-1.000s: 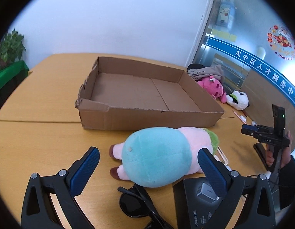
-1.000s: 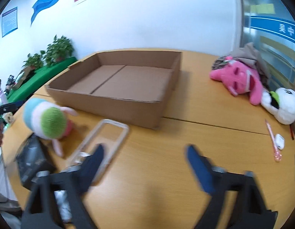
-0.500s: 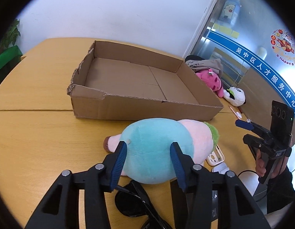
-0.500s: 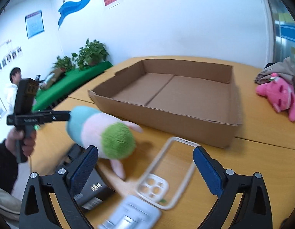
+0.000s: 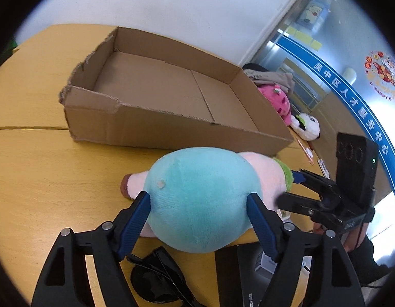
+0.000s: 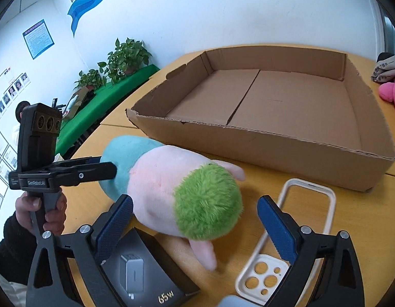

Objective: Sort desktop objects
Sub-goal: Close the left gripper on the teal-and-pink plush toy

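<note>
A plush toy (image 5: 202, 199) with a teal rear, pink body and green head (image 6: 207, 202) lies on the wooden table in front of an empty cardboard box (image 5: 171, 94), which also shows in the right wrist view (image 6: 274, 102). My left gripper (image 5: 200, 215) is shut on the plush's teal end, its blue pads pressing both sides. My right gripper (image 6: 194, 225) is open, its fingers on either side of the green head without touching it. The right gripper also shows in the left wrist view (image 5: 312, 194), at the plush's far end.
Black sunglasses (image 5: 156, 278) and a black charger box (image 6: 146, 273) lie near the table's front edge. A clear phone case (image 6: 289, 243) lies right of the plush. A pink plush (image 5: 274, 99), a white plush (image 5: 306, 126) and clothes sit beyond the box.
My left gripper closed onto the plush's teal end. My right gripper swung left and came up to the green head, staying open.
</note>
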{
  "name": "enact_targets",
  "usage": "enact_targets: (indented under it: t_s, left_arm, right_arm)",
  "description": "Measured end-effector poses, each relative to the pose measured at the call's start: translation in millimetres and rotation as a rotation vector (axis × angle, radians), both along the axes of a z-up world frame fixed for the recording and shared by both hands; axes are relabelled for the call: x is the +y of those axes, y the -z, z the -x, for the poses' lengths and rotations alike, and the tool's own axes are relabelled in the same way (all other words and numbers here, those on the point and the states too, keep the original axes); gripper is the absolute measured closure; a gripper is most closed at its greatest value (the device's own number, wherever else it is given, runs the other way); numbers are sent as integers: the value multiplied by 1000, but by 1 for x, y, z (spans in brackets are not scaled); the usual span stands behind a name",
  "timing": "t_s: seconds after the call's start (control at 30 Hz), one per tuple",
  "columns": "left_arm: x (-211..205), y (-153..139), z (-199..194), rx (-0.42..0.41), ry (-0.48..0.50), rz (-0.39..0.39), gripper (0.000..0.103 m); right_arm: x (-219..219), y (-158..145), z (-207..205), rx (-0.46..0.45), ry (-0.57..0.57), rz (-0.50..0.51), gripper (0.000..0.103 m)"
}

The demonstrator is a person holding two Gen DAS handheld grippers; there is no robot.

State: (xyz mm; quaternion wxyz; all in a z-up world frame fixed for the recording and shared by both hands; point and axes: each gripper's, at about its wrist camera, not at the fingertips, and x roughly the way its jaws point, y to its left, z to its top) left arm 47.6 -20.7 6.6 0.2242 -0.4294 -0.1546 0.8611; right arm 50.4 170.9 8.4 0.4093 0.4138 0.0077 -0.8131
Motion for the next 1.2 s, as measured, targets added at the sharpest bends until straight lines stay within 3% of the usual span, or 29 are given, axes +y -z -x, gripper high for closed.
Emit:
enact_targets:
  t_s: [0.1, 0.3, 0.57, 0.9, 1.2]
  left_arm:
    - [4, 3, -2, -3, 6, 29, 25]
    - [2, 7, -4, -10, 2, 4, 25]
    - [7, 0, -14, 7, -2, 18, 35]
    - [22, -19, -24, 65, 20, 14, 35]
    - [25, -19, -27, 76, 26, 22, 35]
  right_arm:
    - [-8, 11, 3, -45, -10, -10, 10]
    - [-6, 17, 0, -73, 0, 25, 13]
    - [-6, 10, -15, -22, 0, 24, 20]
    - [13, -13, -33, 28, 32, 46, 21]
    - [17, -13, -38, 33, 36, 48, 21]
